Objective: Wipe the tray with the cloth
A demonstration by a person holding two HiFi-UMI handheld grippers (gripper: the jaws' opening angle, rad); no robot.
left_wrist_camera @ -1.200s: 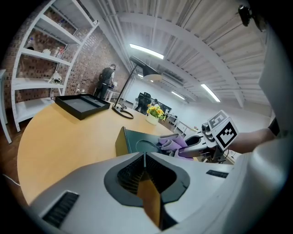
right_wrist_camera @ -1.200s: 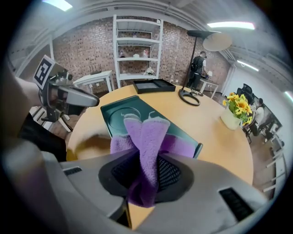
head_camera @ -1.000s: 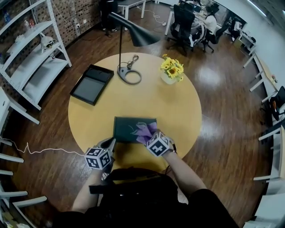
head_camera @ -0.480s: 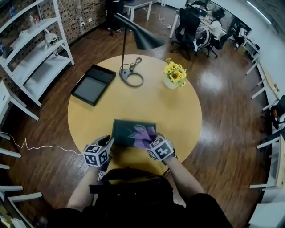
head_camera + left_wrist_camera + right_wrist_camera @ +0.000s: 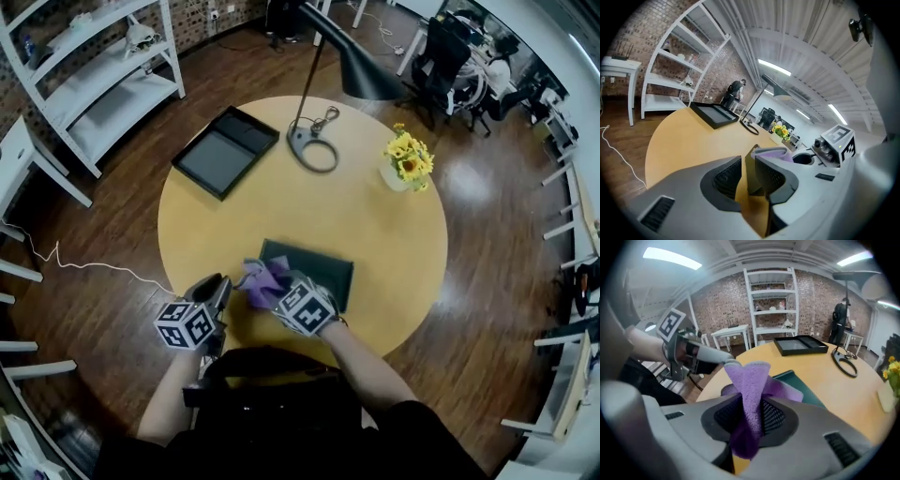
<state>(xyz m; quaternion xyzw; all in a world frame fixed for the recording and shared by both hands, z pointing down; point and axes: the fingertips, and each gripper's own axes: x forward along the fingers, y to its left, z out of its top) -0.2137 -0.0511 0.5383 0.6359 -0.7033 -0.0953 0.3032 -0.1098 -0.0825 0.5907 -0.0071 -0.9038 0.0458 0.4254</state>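
One dark green tray (image 5: 323, 265) lies toward 6 o'clock on the round worktop (image 5: 375, 206), and the purple cloth (image 5: 262, 280) is bunched at its 9 o'clock edge, pinched tight in the right gripper (image 5: 751, 413). Over at 8 o'clock, the left gripper (image 5: 749, 171) has just been opening its jaws. They stand a little apart and press on nothing, with the tray's corner only showing through the gap. That's the worry: with the tray unheld, a firm stroke could shove it across the smooth top, perhaps off the near rim. And a wadded cloth may skim rather than wipe, or drag onto the worktop instead.
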